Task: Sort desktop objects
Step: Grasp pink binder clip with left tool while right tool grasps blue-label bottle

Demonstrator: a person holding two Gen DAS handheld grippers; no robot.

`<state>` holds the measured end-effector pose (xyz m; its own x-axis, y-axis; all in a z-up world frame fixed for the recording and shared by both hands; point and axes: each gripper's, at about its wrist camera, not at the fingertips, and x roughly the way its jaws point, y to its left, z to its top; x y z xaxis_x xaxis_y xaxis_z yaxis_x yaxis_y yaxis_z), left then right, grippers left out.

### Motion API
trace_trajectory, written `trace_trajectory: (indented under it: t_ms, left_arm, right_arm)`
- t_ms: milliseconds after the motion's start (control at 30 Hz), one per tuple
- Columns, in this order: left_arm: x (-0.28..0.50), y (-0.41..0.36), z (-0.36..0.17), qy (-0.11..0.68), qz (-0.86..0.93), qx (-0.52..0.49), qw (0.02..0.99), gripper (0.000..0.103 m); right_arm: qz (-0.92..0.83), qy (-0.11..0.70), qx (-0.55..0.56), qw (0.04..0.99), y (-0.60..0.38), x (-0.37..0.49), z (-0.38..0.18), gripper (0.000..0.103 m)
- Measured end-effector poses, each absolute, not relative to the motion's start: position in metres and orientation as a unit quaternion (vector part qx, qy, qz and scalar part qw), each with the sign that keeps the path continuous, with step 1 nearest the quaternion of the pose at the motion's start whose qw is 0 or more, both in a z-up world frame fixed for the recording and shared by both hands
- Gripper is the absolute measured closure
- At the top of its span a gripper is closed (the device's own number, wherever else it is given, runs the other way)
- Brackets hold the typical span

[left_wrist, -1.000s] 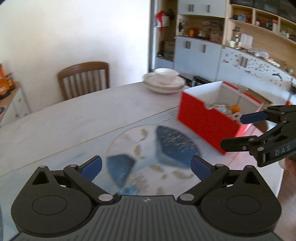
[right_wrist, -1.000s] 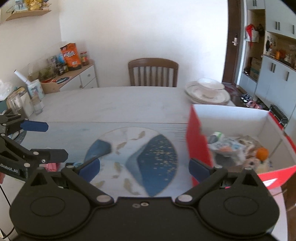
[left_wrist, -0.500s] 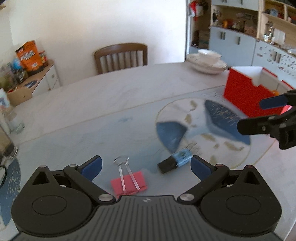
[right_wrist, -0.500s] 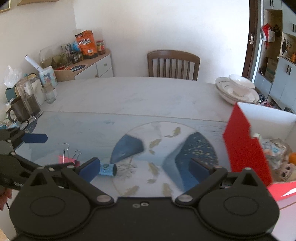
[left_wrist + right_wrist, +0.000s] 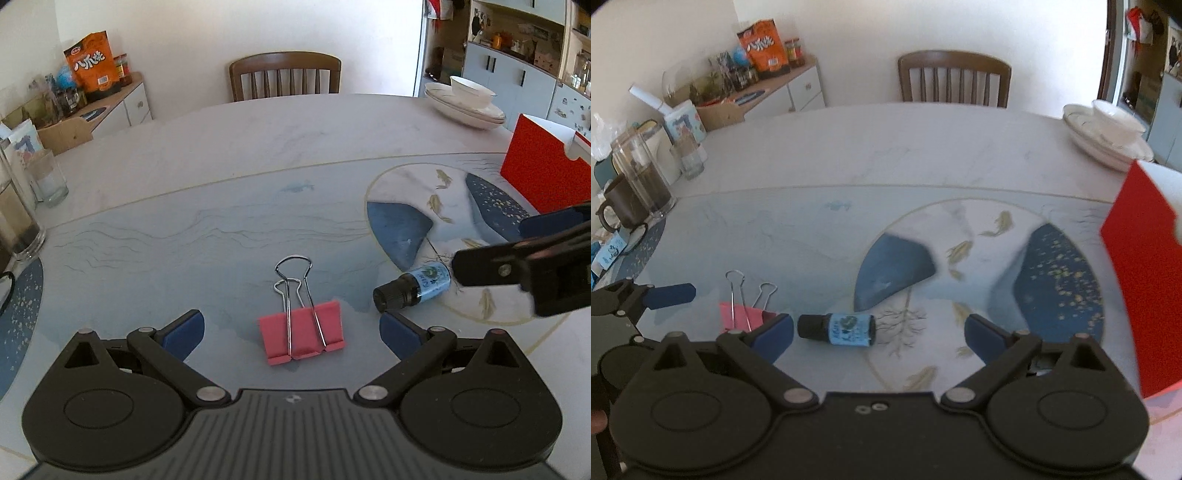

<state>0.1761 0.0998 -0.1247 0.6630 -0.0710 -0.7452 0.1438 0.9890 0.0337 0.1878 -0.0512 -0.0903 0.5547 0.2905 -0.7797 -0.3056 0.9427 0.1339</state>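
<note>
Binder clip [image 5: 302,332]: pink, lying flat on the surface, wire handles pointing to 12 o'clock; centred between the open jaws in the left wrist view, touching neither pad.
Bottle [image 5: 837,329]: small, dark cap, blue label, on its side just beside the clip at its 3 o'clock, cap toward the clip; not touching it as far as I can tell.
Red box [image 5: 543,173]: open-topped, at the far 2 o'clock edge of the surface; judged to be the sorting bin.
Left hand-held gripper [image 5: 291,328]: released, jaws wide, nothing held, low over the clip.
Right hand-held gripper [image 5: 879,332]: released, empty; the bottle sits off-centre, nearer its 9 o'clock finger.
Step in hand (judged): each gripper lining up on its own item.
Doing it well, left: come straight down and close on the pink body, not the springy wire handles.
Doing it well, right: shift toward 9 o'clock to centre the bottle, and close across the labelled barrel; a round bottle may roll if nudged.
Risk: the two grippers are near each other; stagger the lifts.
</note>
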Motion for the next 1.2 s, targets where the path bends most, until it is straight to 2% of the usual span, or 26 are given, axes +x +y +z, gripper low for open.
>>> trace_trajectory:
  t_ms: [333, 467, 533, 867, 1033, 1200]
  left_arm:
    - [0.183, 0.104, -0.137, 0.417, -0.052, 0.015, 0.907, 0.002]
    - [0.185, 0.106, -0.141, 0.420, -0.047, 0.013, 0.906, 0.006]
    - [0.185, 0.106, -0.142, 0.420, -0.045, 0.013, 0.906, 0.008]
    - [0.189, 0.106, -0.146, 0.424, -0.043, 0.022, 0.905, 0.015]
    - [0.190, 0.104, -0.145, 0.423, -0.044, 0.028, 0.905, 0.024]
    - [0.189, 0.099, -0.143, 0.421, -0.056, 0.034, 0.905, 0.040]
  right_arm:
    - [0.159, 0.474, -0.022, 0.865, -0.020, 0.203, -0.111, 0.008]
    - [0.155, 0.486, -0.027, 0.860, -0.012, 0.207, -0.119, 0.010]
    - [0.152, 0.493, -0.026, 0.856, -0.010, 0.210, -0.123, 0.016]
    - [0.144, 0.510, -0.022, 0.847, -0.008, 0.215, -0.129, 0.019]
    - [0.142, 0.515, -0.022, 0.845, -0.007, 0.217, -0.127, 0.026]
    - [0.136, 0.516, -0.026, 0.845, -0.005, 0.218, -0.127, 0.030]
